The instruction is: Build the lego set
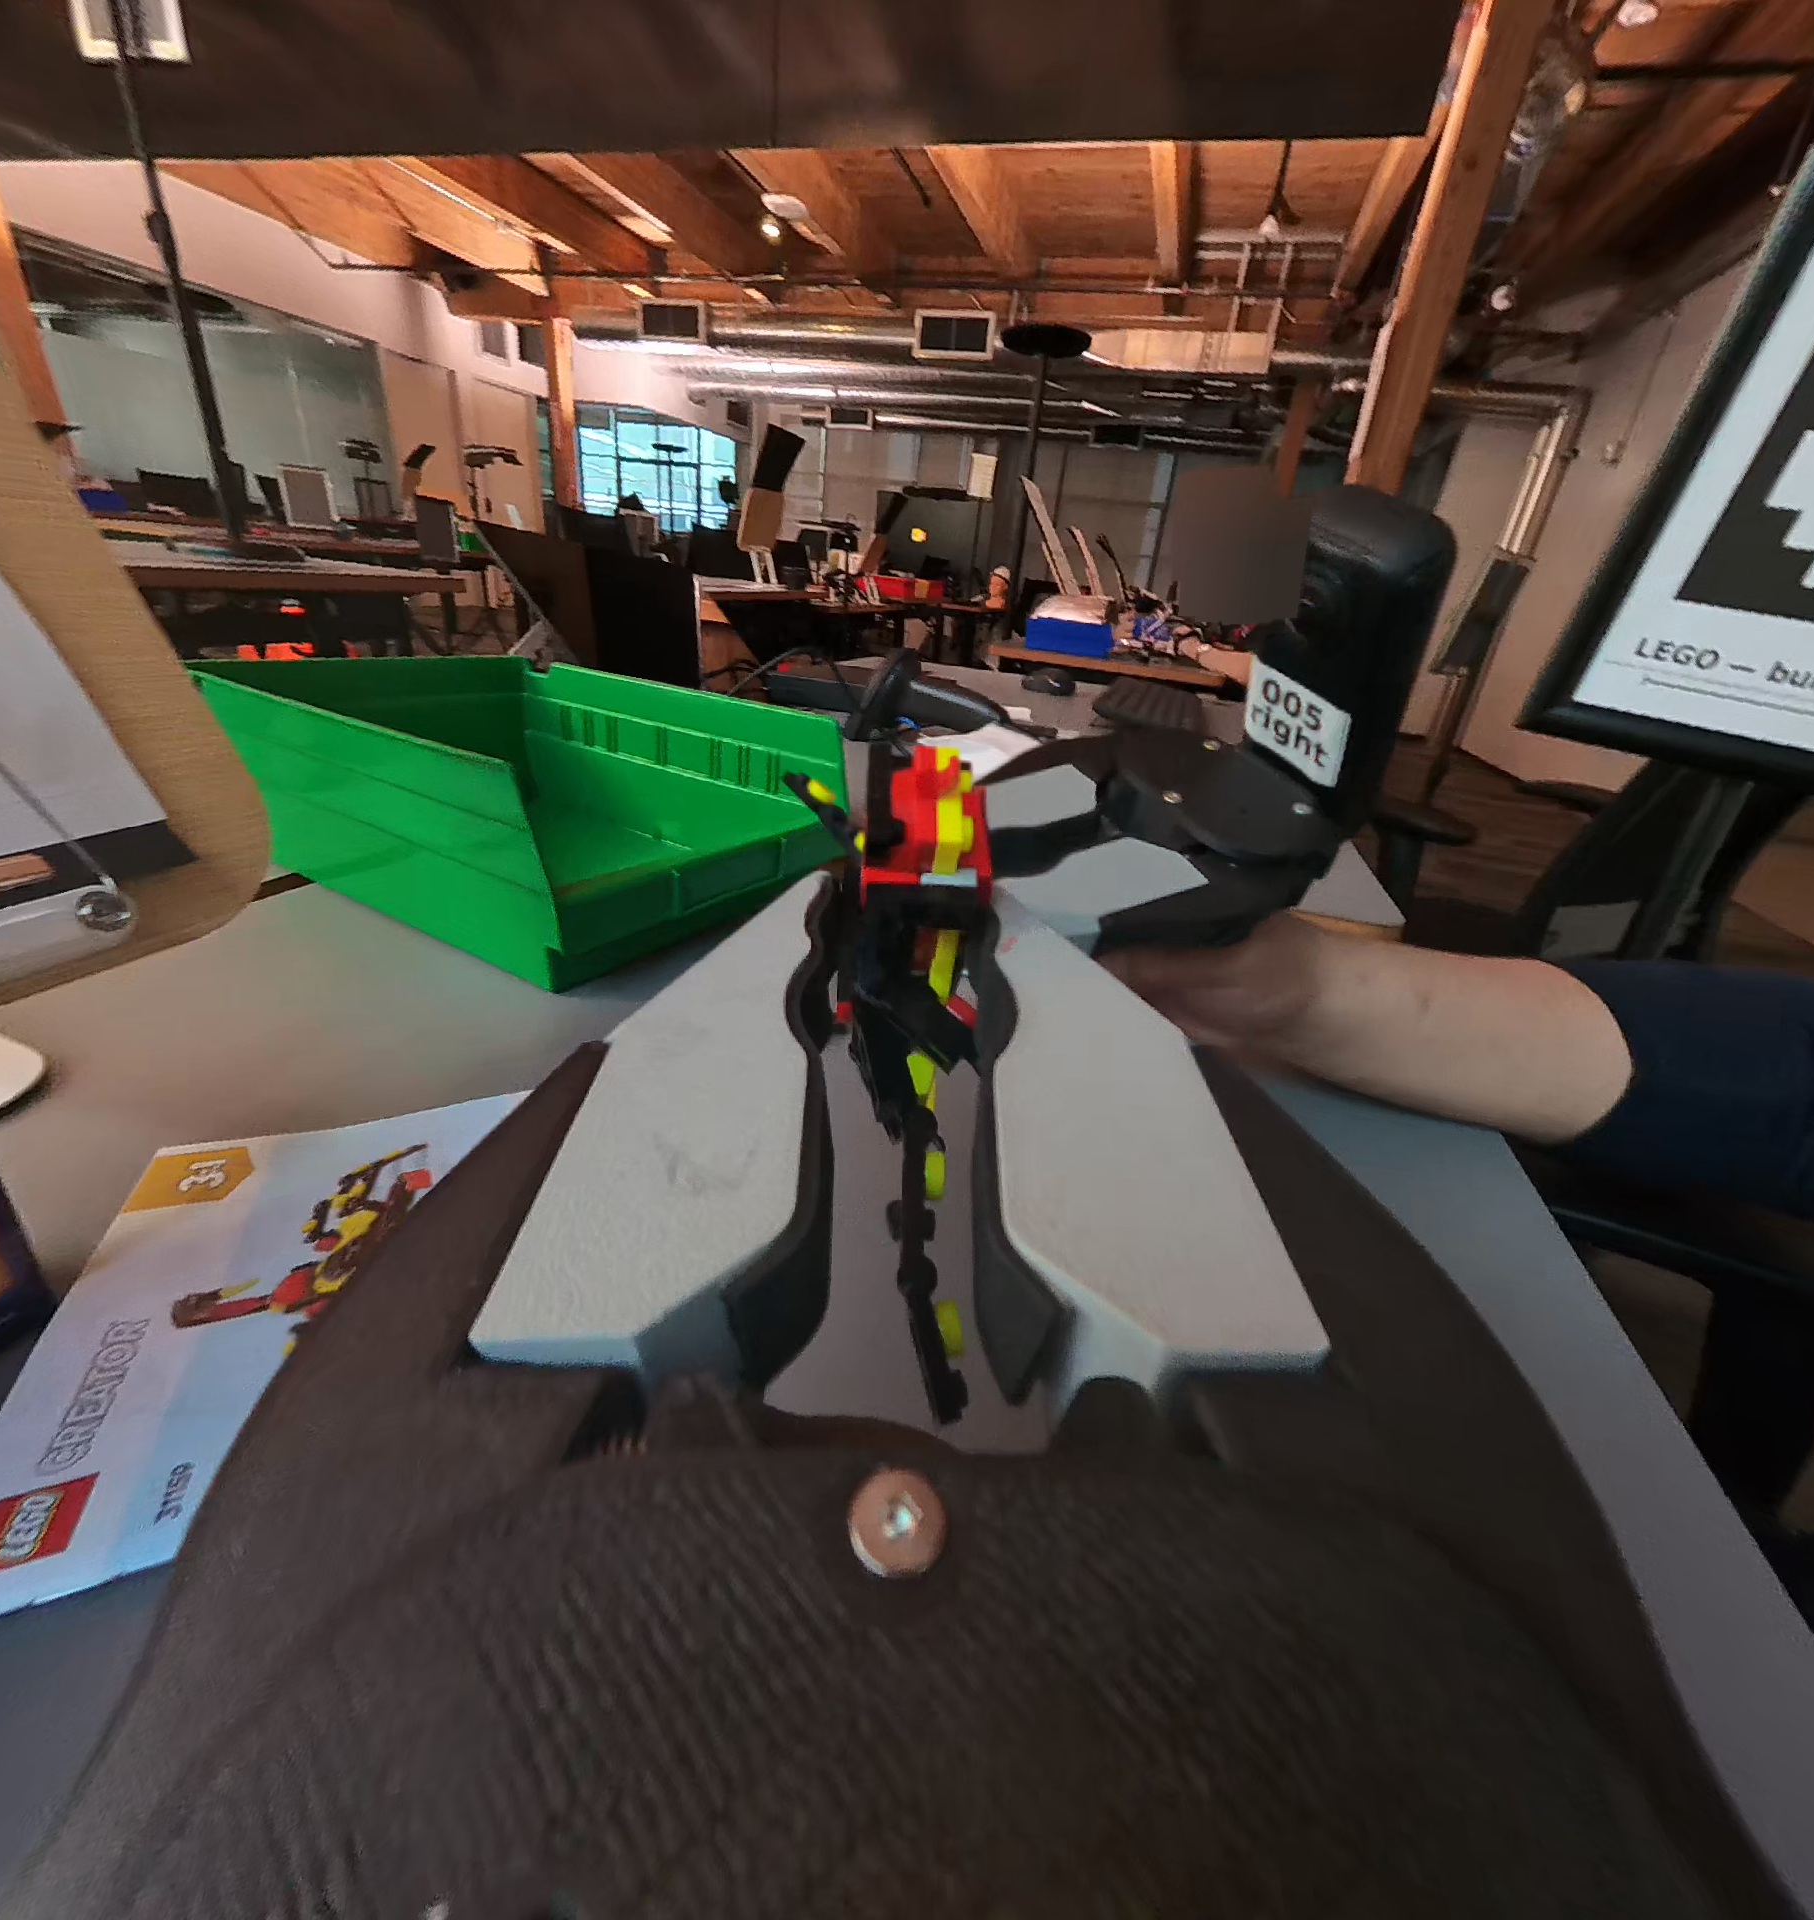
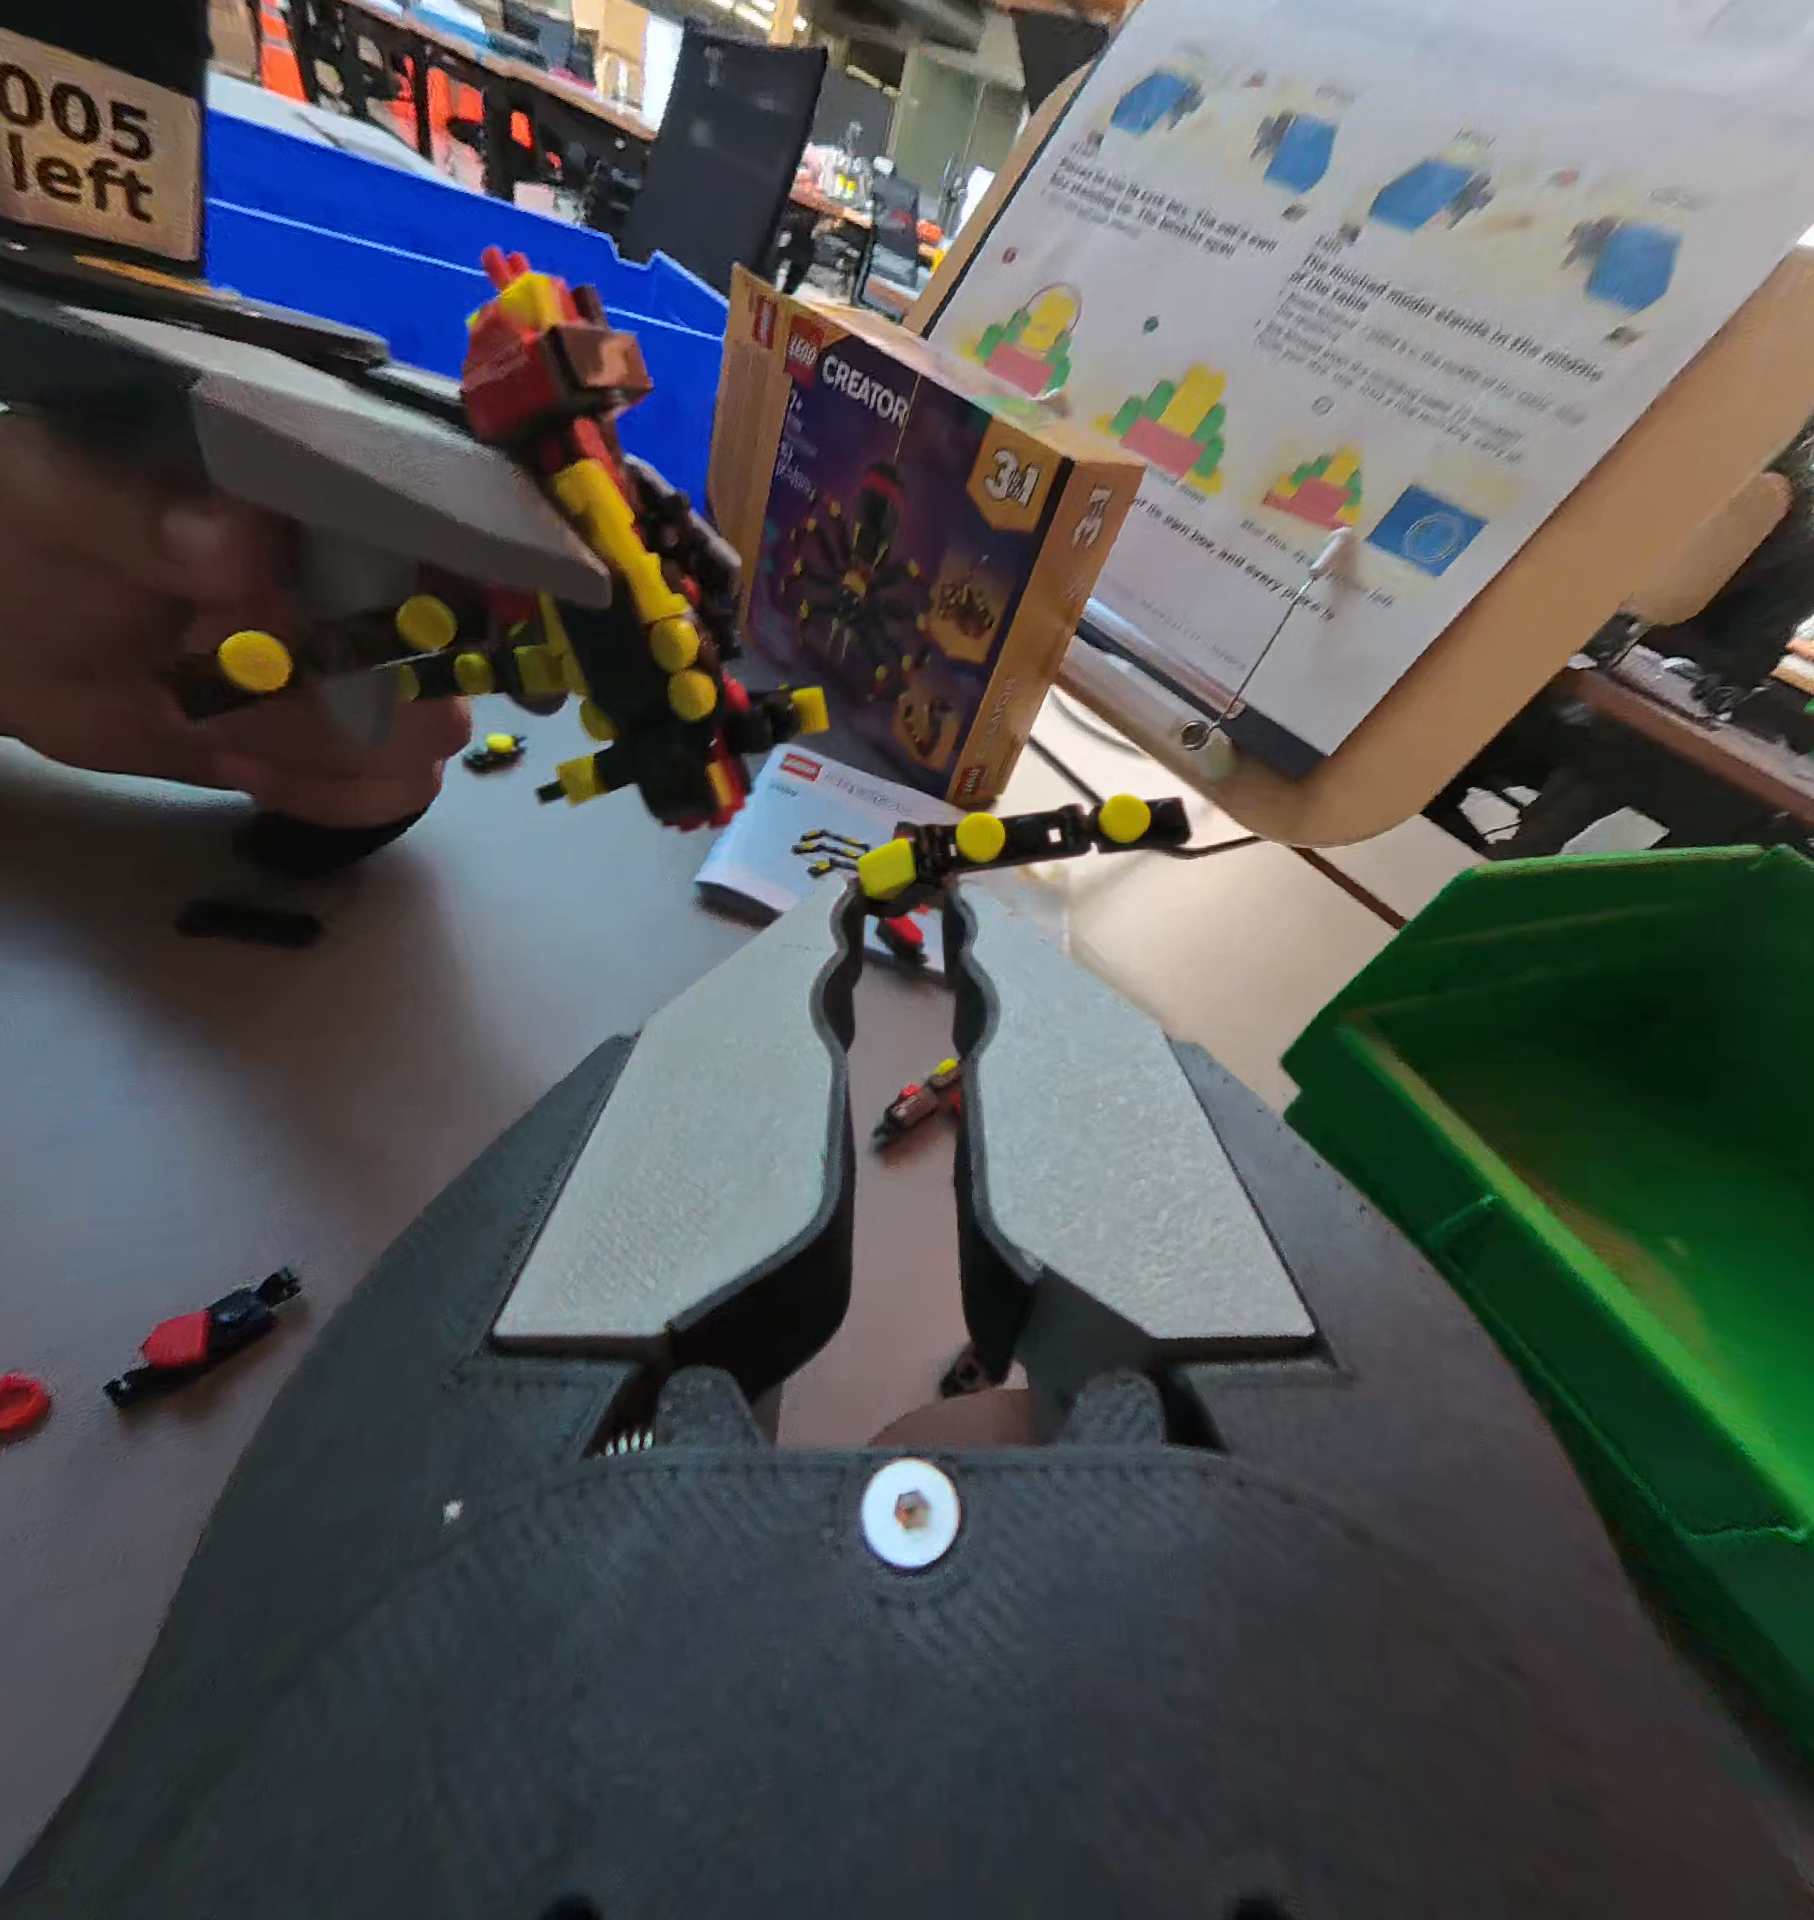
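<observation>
Above the table (image 2: 103, 1091) our left gripper (image 1: 908, 935) clamps the brick model (image 1: 918, 831); our right gripper (image 2: 898, 904) pinches a black-yellow leg (image 2: 1028, 831), green bin (image 2: 1609, 1143) at three o'clock. Thin grip: we judge the leg may twist loose.

Open-plan workshop-office: exposed timber ceiling beams (image 1: 986, 197), ductwork (image 1: 986, 348), rows of equipment-laden workbenches (image 1: 290, 566), office chair (image 1: 1381, 613).

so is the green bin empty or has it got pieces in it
Empty as far as shown: the green bin shows bare floor in the left wrist view; the right wrist view shows nothing inside either.
</observation>
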Available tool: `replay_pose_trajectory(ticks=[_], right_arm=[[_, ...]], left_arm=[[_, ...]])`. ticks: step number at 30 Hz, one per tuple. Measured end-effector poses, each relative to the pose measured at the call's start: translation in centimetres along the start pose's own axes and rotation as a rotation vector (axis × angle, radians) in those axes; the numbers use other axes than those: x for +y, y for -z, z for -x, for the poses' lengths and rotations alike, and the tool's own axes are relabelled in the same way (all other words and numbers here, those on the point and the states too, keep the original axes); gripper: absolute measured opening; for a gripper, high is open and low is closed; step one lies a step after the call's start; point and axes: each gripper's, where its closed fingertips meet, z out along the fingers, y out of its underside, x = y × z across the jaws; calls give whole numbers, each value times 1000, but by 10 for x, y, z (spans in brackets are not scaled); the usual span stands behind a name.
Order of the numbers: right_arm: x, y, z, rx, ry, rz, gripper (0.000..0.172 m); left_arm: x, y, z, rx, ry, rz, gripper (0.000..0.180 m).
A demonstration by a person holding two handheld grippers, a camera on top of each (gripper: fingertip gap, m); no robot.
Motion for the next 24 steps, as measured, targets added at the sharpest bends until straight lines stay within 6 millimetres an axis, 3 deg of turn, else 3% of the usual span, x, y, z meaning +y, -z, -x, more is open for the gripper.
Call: replay_pose_trajectory(ticks=[5,9,12,16,19,24], right_arm=[[15,-5,20,-166,-130,88,13],[14,-2,17,-175,-171,72,15],[20,-3,22,-204,-176,118,26],[19,-3,21,-199,-182,109,26],[7,-1,24,-215,-183,41,25],[-19,6,59,-403,-224,-86,26]], left_arm=[[-4,6,17,-77,18,-16,22],[-2,5,20,-100,4,0,22],[1,4,19,-101,2,13,22],[1,4,21,-107,9,17,22],[0,4,22,-111,5,9,22],[-4,4,18,-110,-43,-20,22]])
